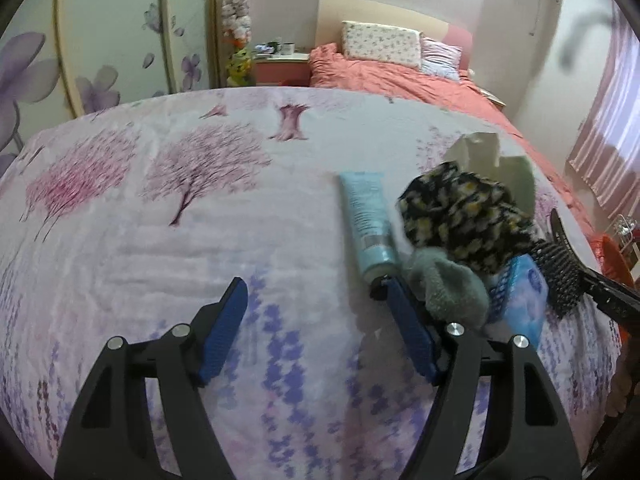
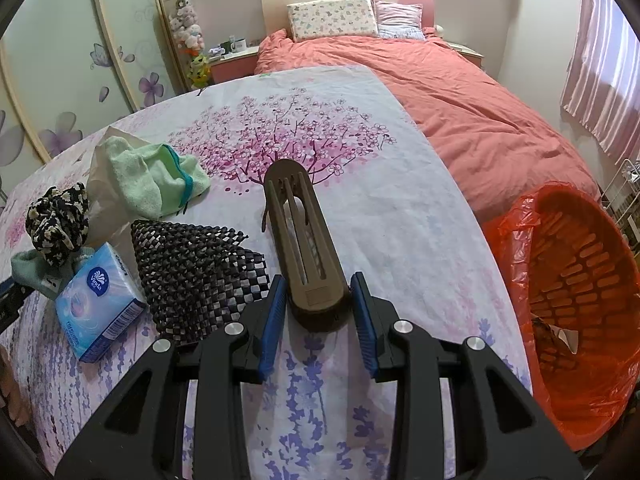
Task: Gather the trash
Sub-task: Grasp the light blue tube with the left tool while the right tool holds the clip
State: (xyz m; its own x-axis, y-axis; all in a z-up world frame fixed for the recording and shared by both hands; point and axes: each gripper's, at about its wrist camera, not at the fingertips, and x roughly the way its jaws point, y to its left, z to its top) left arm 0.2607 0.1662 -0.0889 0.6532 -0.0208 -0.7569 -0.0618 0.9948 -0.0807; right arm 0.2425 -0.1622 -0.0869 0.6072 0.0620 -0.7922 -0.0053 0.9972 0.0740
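Observation:
My right gripper [image 2: 319, 312] is shut on the near end of a long brown hair clip [image 2: 302, 236], which points away over the flowered sheet. An orange bin [image 2: 580, 288] lined with a red bag stands to the right, off the bed edge, with a scrap of paper inside. My left gripper [image 1: 316, 320] is open and empty above the sheet. Its right finger [image 1: 408, 328] is beside a grey-green cloth [image 1: 448, 288] and the cap of a light blue tube [image 1: 368, 220].
A black-and-yellow scrunchie [image 2: 58, 218], a blue tissue pack [image 2: 98, 300], a black mesh mat [image 2: 196, 268], a green towel [image 2: 152, 176] and a white plastic bag [image 2: 100, 188] lie at left. A salmon duvet [image 2: 460, 112] and pillows lie beyond.

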